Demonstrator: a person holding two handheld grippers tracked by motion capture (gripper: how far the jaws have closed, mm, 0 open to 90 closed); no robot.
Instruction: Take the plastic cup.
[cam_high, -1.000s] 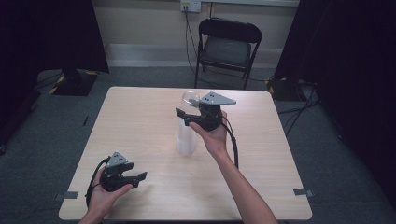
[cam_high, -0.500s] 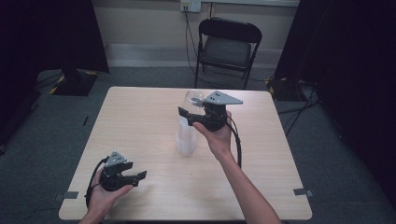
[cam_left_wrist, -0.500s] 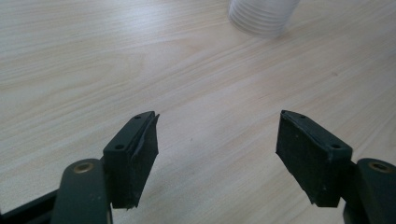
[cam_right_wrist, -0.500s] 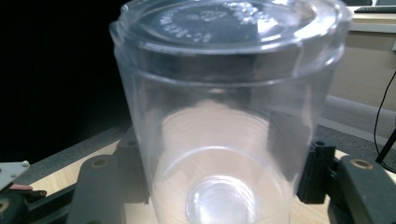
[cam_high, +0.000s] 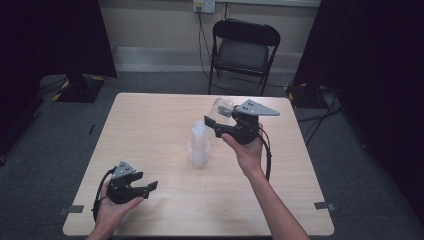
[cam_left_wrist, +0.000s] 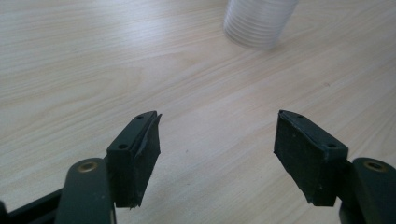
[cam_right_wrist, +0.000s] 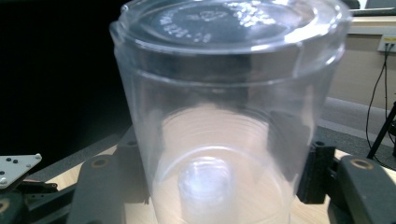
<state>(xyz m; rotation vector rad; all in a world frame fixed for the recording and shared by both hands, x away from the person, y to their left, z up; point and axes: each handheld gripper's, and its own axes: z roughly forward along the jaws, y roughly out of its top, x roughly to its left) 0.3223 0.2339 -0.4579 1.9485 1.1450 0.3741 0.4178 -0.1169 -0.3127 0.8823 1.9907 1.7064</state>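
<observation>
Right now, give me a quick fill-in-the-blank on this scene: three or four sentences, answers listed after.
1. The right gripper is shut on a clear plastic ____, held upside down above the table.
2. The stack of cups stands on the table, ____ the two grippers.
3. The left gripper has its fingers ____, with nothing in them.
4. Beyond the table's far edge stands a black folding ____.

Missing words: cup; between; open; chair
</observation>
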